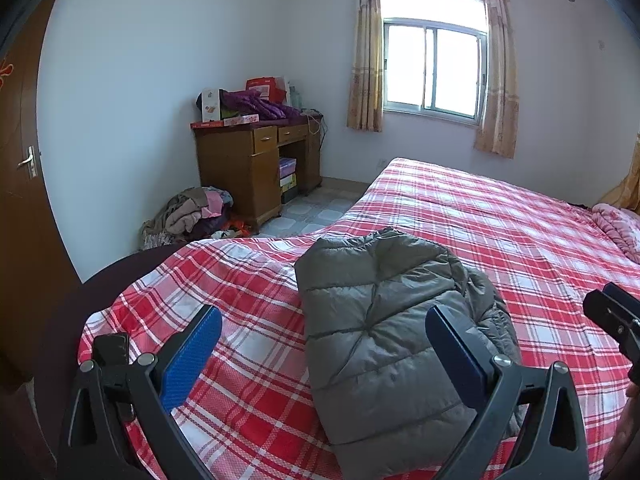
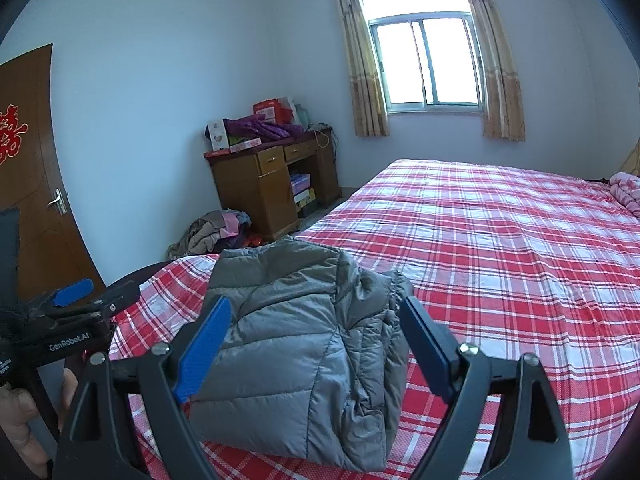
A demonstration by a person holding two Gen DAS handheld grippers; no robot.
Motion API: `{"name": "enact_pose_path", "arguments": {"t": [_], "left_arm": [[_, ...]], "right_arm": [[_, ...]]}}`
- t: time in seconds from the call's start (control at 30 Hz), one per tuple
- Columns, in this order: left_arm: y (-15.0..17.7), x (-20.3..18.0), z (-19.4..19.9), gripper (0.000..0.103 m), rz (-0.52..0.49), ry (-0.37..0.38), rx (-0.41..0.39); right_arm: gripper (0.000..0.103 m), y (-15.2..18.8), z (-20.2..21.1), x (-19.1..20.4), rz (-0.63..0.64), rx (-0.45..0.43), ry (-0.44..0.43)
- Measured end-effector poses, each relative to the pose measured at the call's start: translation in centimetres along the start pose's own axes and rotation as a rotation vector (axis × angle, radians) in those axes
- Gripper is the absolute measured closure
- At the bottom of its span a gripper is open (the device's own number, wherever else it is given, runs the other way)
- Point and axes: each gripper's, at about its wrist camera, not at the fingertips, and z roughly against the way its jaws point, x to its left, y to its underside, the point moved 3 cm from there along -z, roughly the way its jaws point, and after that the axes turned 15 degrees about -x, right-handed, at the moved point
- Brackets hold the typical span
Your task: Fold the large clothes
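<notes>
Both claws (image 1: 324, 344) (image 2: 316, 344) gape empty over folded jacket (image 2: 296, 356); its sleeves hidden.

Your left gripper's (image 1: 324, 340) right finger covers part of the folded grey down jacket (image 1: 384, 340), whose near end runs off the bottom edge. The boxes (image 2: 302, 192) under the wooden desk (image 2: 272, 184) are perhaps shoeboxes, too small to tell.

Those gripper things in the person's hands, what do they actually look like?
Each gripper, left and right, is a black plastic frame of two angled arms with triangular cutouts and silver pivot bolts. The jaws carry flat blue textured pads. Seen from the right wrist view, the left one bears white "GenRobot.AI" lettering. No cables show; a bare hand is partly visible, sleeves are not.
</notes>
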Motion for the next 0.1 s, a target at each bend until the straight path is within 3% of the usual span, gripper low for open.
{"name": "enact_pose_path", "arguments": {"t": [0.1], "left_arm": [[0.05, -0.15, 0.02, 0.001, -0.006, 0.003, -0.006]], "right_arm": [[0.015, 0.06, -0.03, -0.02, 0.001, 0.001, 0.0]]}}
